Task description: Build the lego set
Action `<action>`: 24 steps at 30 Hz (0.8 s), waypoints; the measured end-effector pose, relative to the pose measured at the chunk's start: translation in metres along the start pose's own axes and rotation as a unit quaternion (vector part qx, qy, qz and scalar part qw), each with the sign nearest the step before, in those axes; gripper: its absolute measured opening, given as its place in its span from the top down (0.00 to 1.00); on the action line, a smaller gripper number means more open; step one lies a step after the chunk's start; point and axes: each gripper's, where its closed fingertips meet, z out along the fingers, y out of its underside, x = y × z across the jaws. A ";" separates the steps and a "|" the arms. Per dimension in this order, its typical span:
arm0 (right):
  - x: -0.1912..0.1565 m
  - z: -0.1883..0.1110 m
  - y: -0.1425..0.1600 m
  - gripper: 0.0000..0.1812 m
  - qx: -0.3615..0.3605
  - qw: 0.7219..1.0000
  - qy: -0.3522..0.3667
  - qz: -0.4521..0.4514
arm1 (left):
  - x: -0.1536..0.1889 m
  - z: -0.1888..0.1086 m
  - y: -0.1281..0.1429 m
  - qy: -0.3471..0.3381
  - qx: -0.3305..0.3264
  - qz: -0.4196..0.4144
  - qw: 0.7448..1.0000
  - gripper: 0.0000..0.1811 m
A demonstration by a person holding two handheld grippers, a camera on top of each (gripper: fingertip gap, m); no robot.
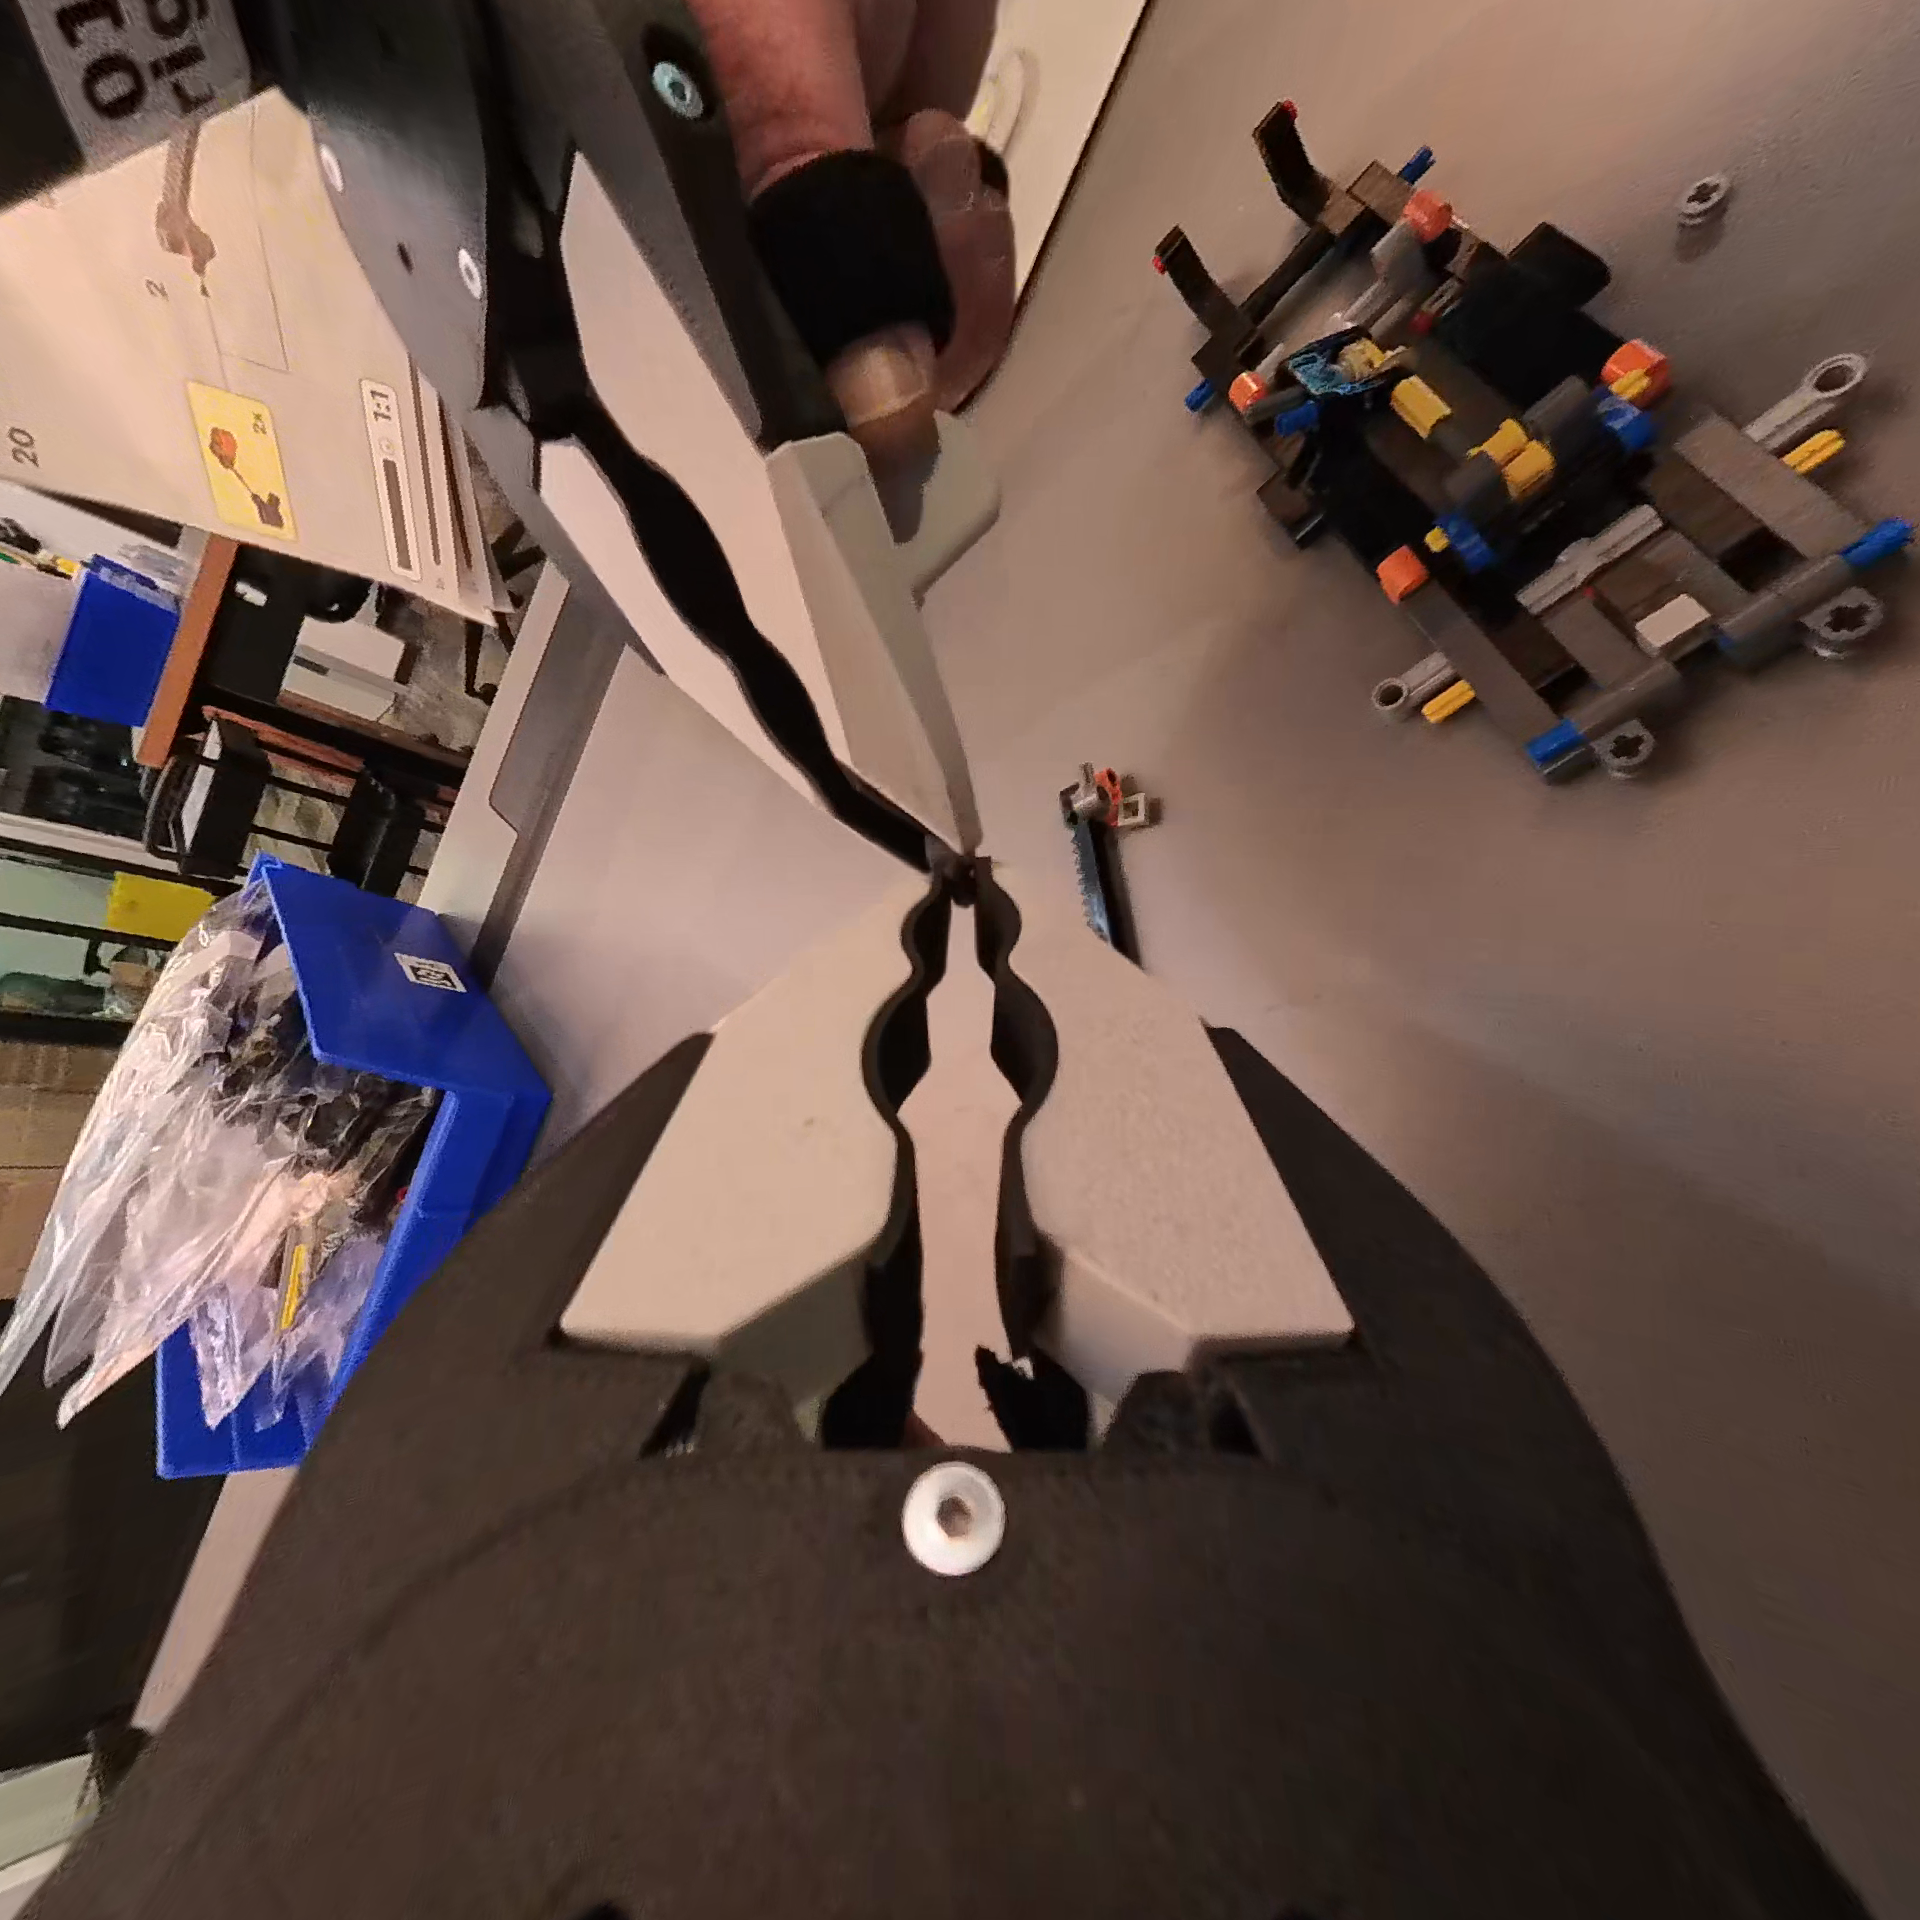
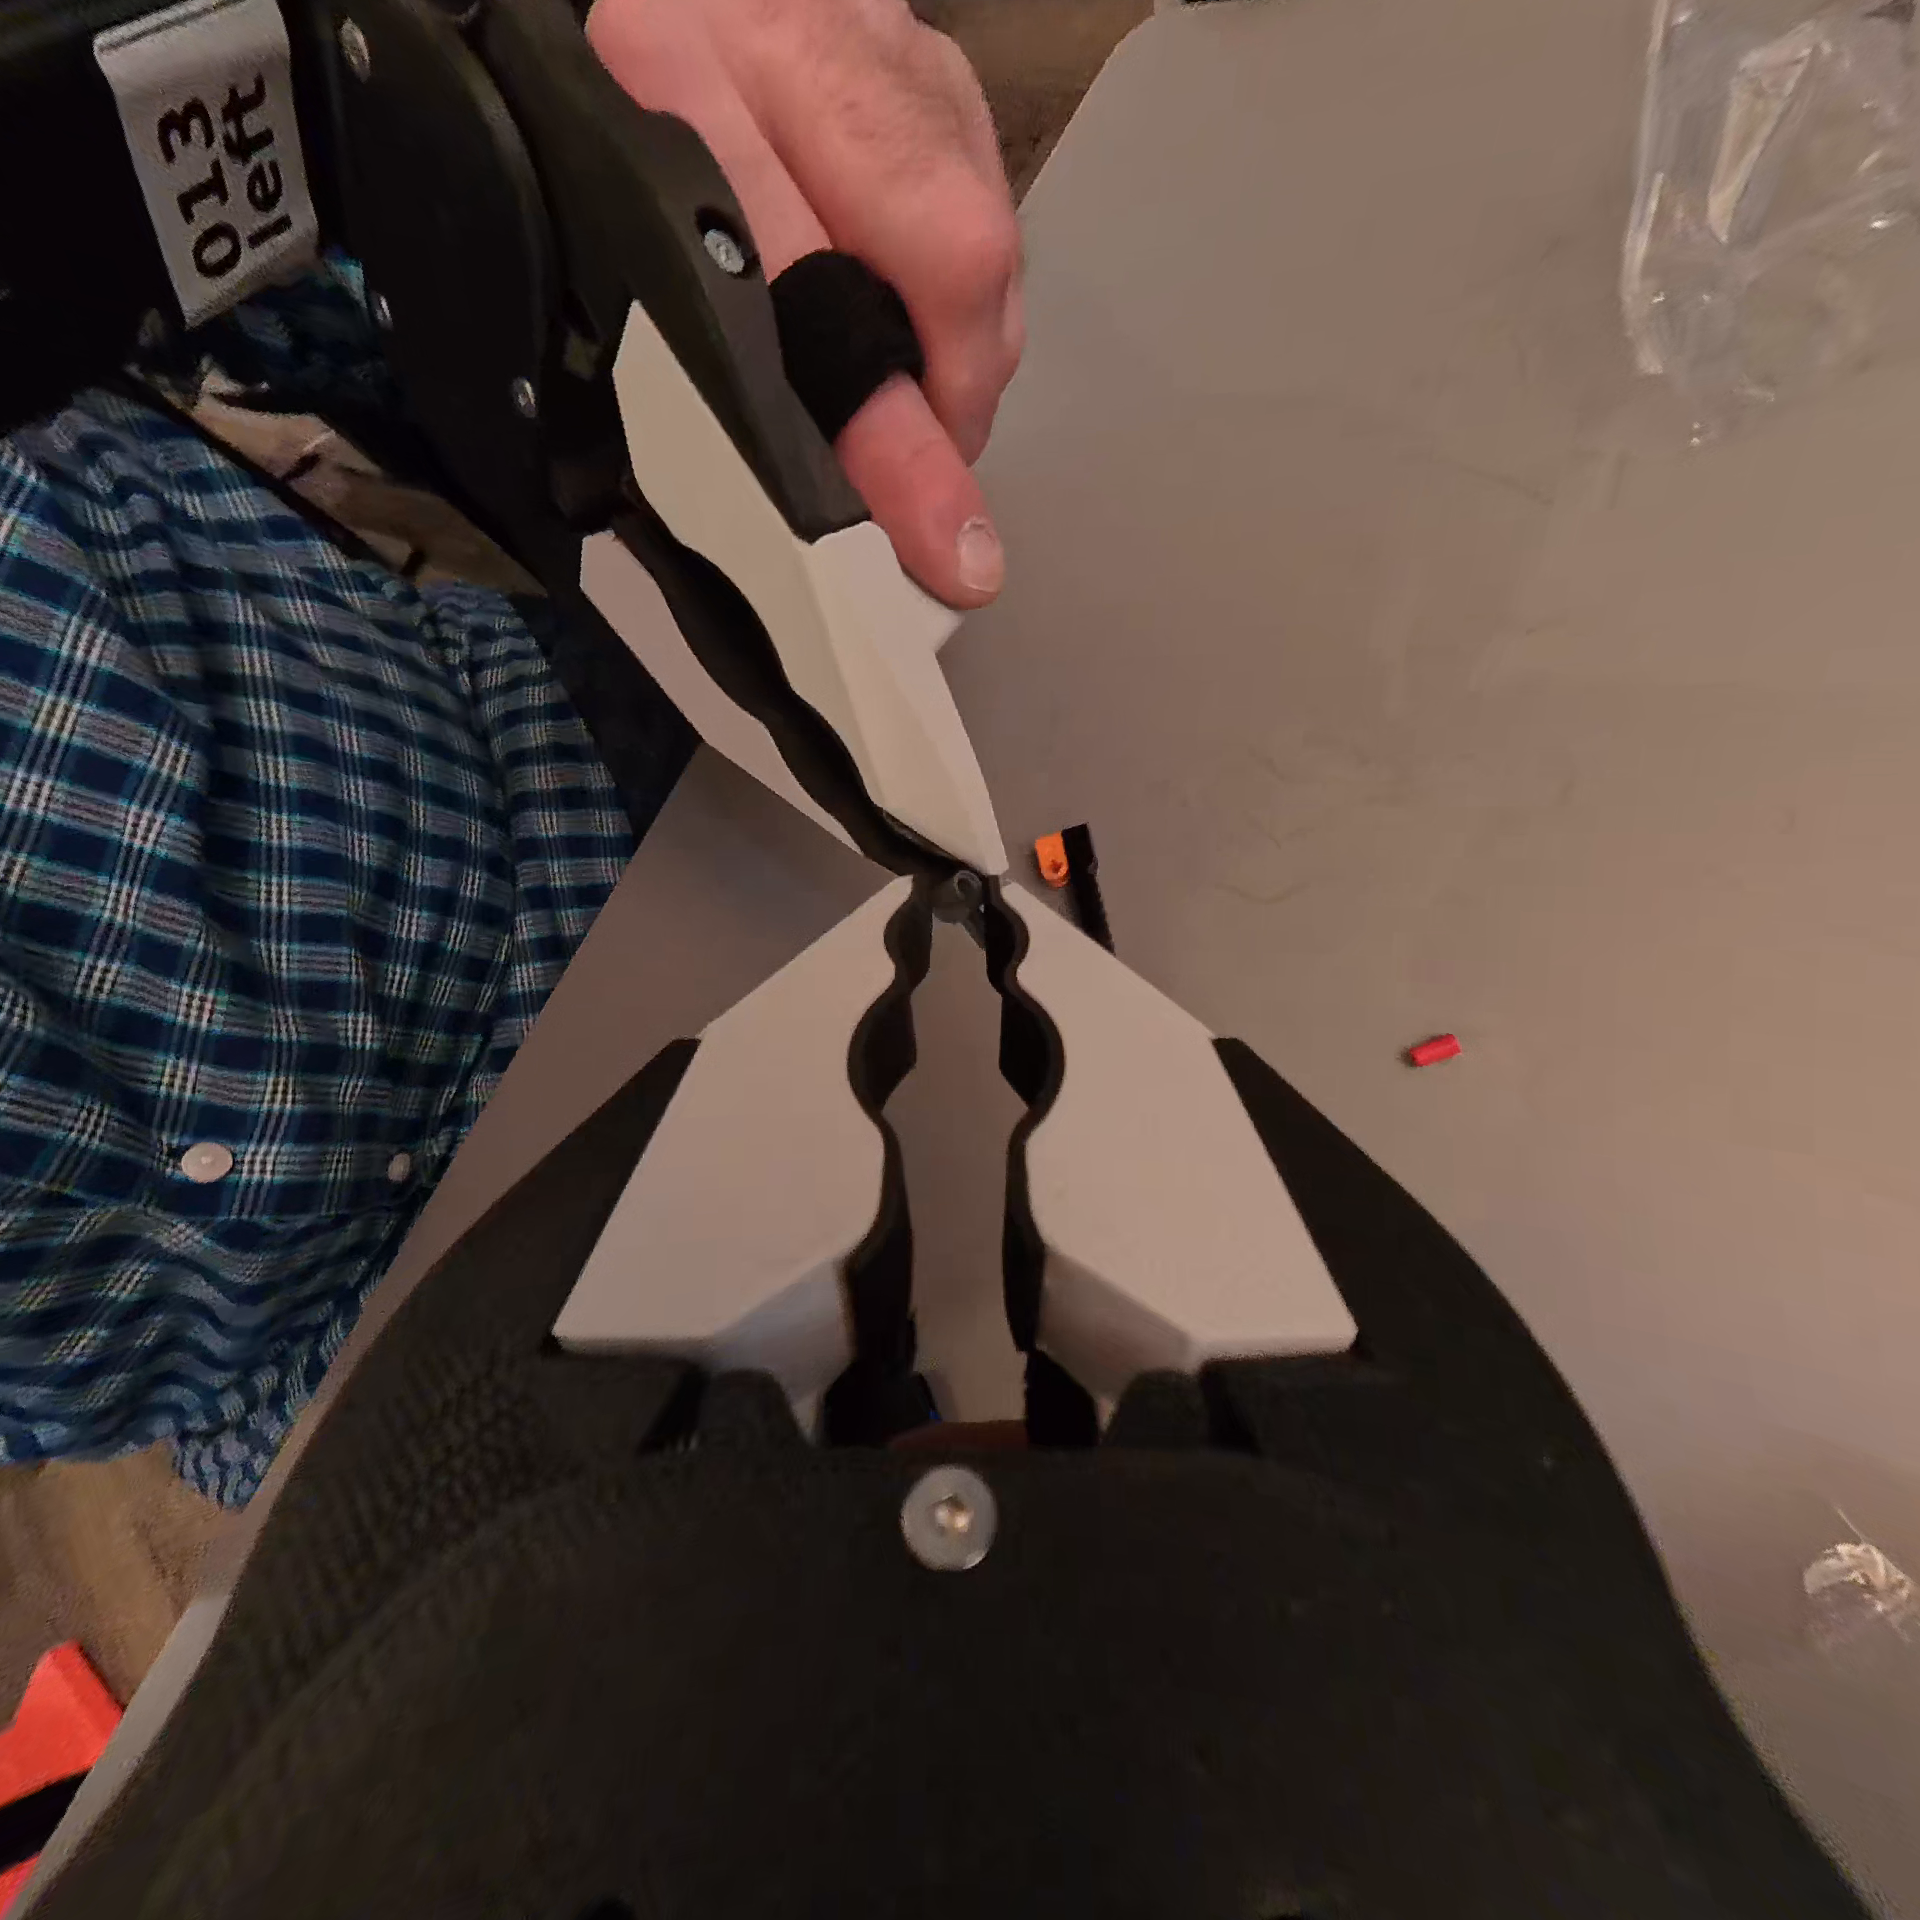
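In the left wrist view, my left gripper [image 1: 958, 883] is shut on a small dark Lego piece [image 1: 954, 871] above the table. My right gripper [image 1: 951, 847] comes in from the upper left and meets it tip to tip. In the right wrist view, my right gripper [image 2: 956, 906] is shut on a small grey pin [image 2: 961, 896], and the left gripper [image 2: 935, 860] pinches the same spot from above. The partly built black, grey, blue and yellow Lego model [image 1: 1507, 457] lies at the upper right. A small sub-assembly with a black toothed bar and an orange piece [image 1: 1103, 873] lies just beyond the tips; it also shows in the right wrist view [image 2: 1075, 878].
A blue bin [image 1: 416, 1049] with clear parts bags stands at the left table edge. The instruction booklet [image 1: 208, 364] lies at the upper left. A small red piece [image 2: 1434, 1050] lies on the grey table [image 2: 1455, 675]. Clear plastic bags [image 2: 1766, 208] lie at the far right. A person's checked shirt [image 2: 260, 779] is close on the left. My left and right fingertips are right by each other.
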 end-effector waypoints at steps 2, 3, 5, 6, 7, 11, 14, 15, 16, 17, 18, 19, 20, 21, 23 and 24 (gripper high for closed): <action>0.005 -0.001 -0.003 0.94 0.012 1.000 0.013 0.005 | 0.001 0.000 0.002 0.011 -0.003 -0.014 1.000 0.99; 0.008 -0.002 -0.004 0.91 0.017 1.000 0.021 0.009 | 0.001 0.000 0.004 0.011 -0.008 -0.023 1.000 0.99; 0.013 -0.005 -0.003 0.91 0.020 0.999 0.037 0.006 | 0.000 -0.001 0.011 0.021 -0.023 -0.046 0.998 0.99; 0.016 -0.005 -0.001 0.91 0.012 0.999 0.049 -0.001 | 0.003 -0.001 0.016 0.042 -0.036 -0.065 0.996 0.99; 0.017 -0.005 0.001 0.92 0.005 0.998 0.060 -0.013 | 0.006 -0.002 0.022 0.059 -0.052 -0.080 0.994 0.99; 0.019 0.006 0.009 0.96 -0.034 0.992 0.101 -0.073 | 0.009 -0.008 0.043 0.086 -0.100 -0.100 0.986 0.99; 0.024 0.015 0.017 0.97 -0.064 0.986 0.120 -0.094 | 0.018 -0.012 0.054 0.123 -0.134 -0.111 0.977 0.99; 0.024 0.019 0.018 0.96 -0.069 0.986 0.118 -0.098 | 0.021 -0.014 0.057 0.134 -0.146 -0.105 0.975 0.99; 0.023 0.023 0.019 0.96 -0.070 0.986 0.116 -0.099 | 0.024 -0.015 0.059 0.145 -0.159 -0.102 0.971 0.99; 0.022 0.026 0.020 0.96 -0.072 0.986 0.113 -0.102 | 0.028 -0.016 0.060 0.159 -0.170 -0.101 0.967 0.99; 0.022 0.029 0.022 0.96 -0.078 0.985 0.112 -0.105 | 0.031 -0.017 0.061 0.170 -0.179 -0.100 0.964 0.99; 0.022 0.032 0.024 0.96 -0.083 0.985 0.111 -0.106 | 0.033 -0.017 0.062 0.179 -0.187 -0.101 0.961 0.99; 0.022 0.035 0.025 0.97 -0.085 0.985 0.110 -0.106 | 0.035 -0.017 0.061 0.187 -0.192 -0.102 0.958 0.99; 0.022 0.037 0.025 0.97 -0.084 0.985 0.106 -0.105 | 0.037 -0.016 0.060 0.198 -0.197 -0.106 0.954 0.99; 0.023 0.039 0.025 0.97 -0.080 0.986 0.102 -0.100 | 0.037 -0.013 0.061 0.201 -0.209 -0.103 0.952 0.99; 0.024 0.040 0.026 0.97 -0.079 0.987 0.099 -0.098 | 0.037 -0.012 0.061 0.204 -0.214 -0.102 0.950 0.99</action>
